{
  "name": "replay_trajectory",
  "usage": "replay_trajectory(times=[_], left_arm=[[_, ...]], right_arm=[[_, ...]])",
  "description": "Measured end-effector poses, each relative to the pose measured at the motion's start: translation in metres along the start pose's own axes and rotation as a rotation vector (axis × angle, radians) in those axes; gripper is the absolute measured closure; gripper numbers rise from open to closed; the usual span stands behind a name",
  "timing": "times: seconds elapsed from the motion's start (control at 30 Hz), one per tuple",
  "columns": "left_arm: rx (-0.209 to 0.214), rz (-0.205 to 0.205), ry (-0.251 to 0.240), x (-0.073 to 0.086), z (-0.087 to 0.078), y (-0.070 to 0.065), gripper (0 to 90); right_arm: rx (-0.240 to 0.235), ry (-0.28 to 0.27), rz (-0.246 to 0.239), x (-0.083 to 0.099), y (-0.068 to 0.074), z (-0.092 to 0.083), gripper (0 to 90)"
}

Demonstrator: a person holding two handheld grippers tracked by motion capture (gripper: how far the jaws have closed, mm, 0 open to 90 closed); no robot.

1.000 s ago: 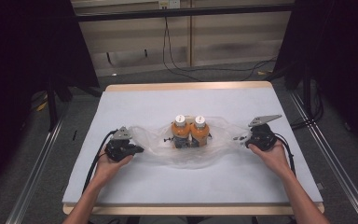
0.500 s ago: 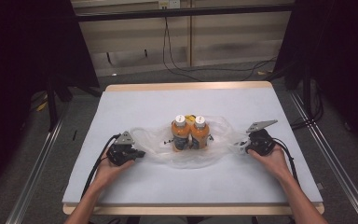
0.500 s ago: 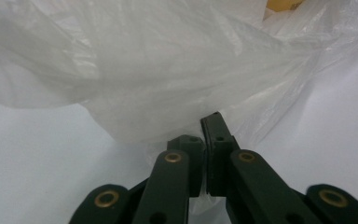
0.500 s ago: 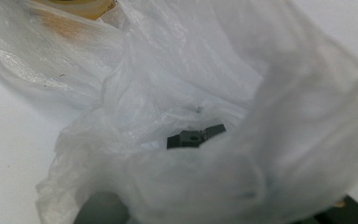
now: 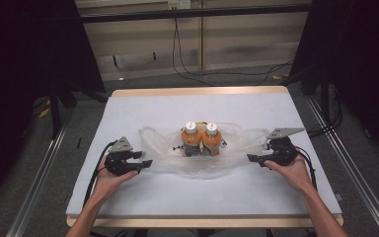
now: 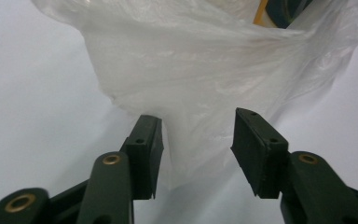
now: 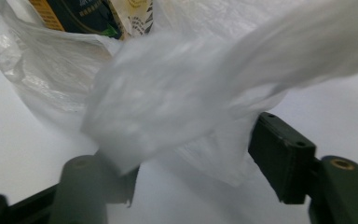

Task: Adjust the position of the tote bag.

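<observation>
Two orange bottles with white caps [image 5: 201, 138] stand side by side at the middle of the table, inside a clear plastic bag [image 5: 165, 150] that lies spread around them. My left gripper [image 5: 147, 163] rests at the bag's left end, open. In the left gripper view the bag's edge [image 6: 191, 70] lies between the open jaws of that gripper [image 6: 198, 140]. My right gripper [image 5: 251, 158] sits at the bag's right end. In the right gripper view it [image 7: 196, 163] is open, and a blurred flap of the bag [image 7: 168, 93] drapes over one jaw. Dark bottle labels [image 7: 74, 14] show through the plastic.
The white table top [image 5: 202, 197] has a wooden rim [image 5: 202, 91] at the far side. Cables [image 5: 96, 177] trail from both grippers toward the near edge. Dark stands and floor rails flank the table.
Both grippers have come a little toward the near edge. The bag has slackened and lies flatter around the bottles, which have not moved.
</observation>
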State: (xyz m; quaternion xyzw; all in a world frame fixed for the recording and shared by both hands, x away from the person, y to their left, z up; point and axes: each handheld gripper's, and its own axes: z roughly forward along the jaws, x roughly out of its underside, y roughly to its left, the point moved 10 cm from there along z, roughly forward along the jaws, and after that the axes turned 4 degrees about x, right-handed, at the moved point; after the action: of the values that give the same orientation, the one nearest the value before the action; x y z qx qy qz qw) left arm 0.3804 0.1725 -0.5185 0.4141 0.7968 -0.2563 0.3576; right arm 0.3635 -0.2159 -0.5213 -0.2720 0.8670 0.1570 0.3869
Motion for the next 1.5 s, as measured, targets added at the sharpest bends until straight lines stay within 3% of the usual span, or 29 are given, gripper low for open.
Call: replay_trajectory(times=[0.17, 0.2, 0.33, 0.43, 0.5, 0.63, 0.7, 0.9, 0.93, 0.97, 1.1, 1.23, 1.33, 1.4, 1.5], left_arm=[[-0.005, 0.015, -0.031, -0.002, -0.014, -0.007, 48.2], [0.002, 0.019, -0.055, -0.006, -0.021, -0.011, 48.5], [0.002, 0.019, -0.106, -0.014, -0.033, -0.019, 54.7], [0.01, 0.035, -0.121, -0.019, -0.039, -0.024, 61.6], [0.032, 0.058, -0.138, -0.029, -0.042, -0.031, 67.0], [0.066, 0.083, -0.13, -0.04, -0.032, -0.04, 75.1], [0.065, 0.111, -0.112, -0.044, -0.026, -0.042, 76.5], [0.084, 0.129, -0.125, -0.069, -0.013, -0.046, 77.8], [0.084, 0.129, -0.125, -0.069, -0.013, -0.046, 78.1], [0.088, 0.142, -0.126, -0.079, -0.009, -0.045, 78.4], [0.101, 0.16, -0.125, -0.094, 0.0, -0.047, 79.4], [0.109, 0.16, -0.112, -0.095, 0.008, -0.049, 80.8], [0.118, 0.164, -0.089, -0.093, 0.016, -0.047, 84.8], [0.13, 0.15, -0.089, -0.093, 0.024, -0.044, 87.9], [0.118, 0.147, -0.046, -0.089, 0.032, -0.041, 90.0]], right_arm=[[0.023, -0.043, 0.006, 0.004, 0.001, -0.024, 27.4], [0.028, -0.053, 0.004, 0.004, 0.001, -0.029, 26.3], [0.041, -0.099, 0.023, 0.0, 0.001, -0.049, 26.1], [0.051, -0.139, 0.024, -0.008, 0.002, -0.063, 29.0], [0.051, -0.167, 0.018, -0.015, 0.003, -0.072, 36.1], [0.04, -0.198, 0.001, -0.029, 0.007, -0.081, 44.6], [0.02, -0.208, -0.011, -0.035, 0.01, -0.081, 50.0], [-0.002, -0.179, -0.076, -0.057, 0.026, -0.061, 60.4], [-0.002, -0.179, -0.076, -0.057, 0.026, -0.061, 60.4], [-0.013, -0.187, -0.094, -0.071, 0.032, -0.059, 58.9], [-0.019, -0.201, -0.134, -0.096, 0.041, -0.058, 55.8], [-0.026, -0.223, -0.129, -0.108, 0.043, -0.059, 54.2], [-0.056, -0.21, -0.131, -0.109, 0.045, -0.053, 64.9], [-0.07, -0.172, -0.142, -0.105, 0.047, -0.042, 73.3], [-0.088, -0.126, -0.161, -0.1, 0.052, -0.027, 80.0]])
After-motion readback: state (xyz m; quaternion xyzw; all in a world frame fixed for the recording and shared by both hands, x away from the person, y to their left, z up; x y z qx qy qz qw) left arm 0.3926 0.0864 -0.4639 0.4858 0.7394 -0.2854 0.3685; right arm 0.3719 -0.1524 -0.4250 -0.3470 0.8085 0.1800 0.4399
